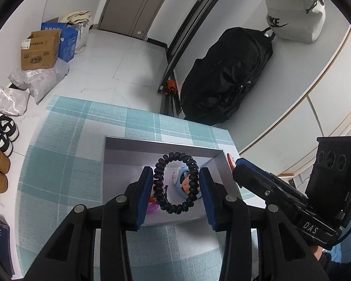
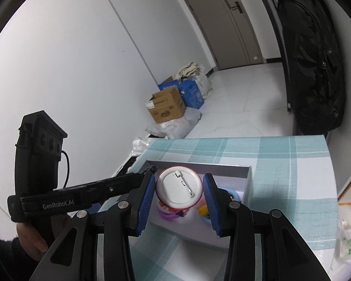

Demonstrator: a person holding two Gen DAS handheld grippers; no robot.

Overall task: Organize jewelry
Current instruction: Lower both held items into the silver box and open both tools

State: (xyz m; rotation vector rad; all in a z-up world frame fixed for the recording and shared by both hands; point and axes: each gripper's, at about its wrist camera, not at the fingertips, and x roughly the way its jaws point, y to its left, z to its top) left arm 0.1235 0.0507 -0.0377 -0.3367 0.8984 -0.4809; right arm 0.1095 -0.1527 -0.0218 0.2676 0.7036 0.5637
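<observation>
Left fingers (image 1: 149,187) pinch coil bracelet (image 1: 175,182) — right fingers (image 2: 147,194) pinch badge (image 2: 179,186)

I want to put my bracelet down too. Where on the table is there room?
The checked cloth lies bare left of the grey box and behind it. A bare strip also runs right of the box. Inside the box it is crowded with colourful trinkets, and both grippers hover over it holding a black bracelet and a round badge.
</observation>
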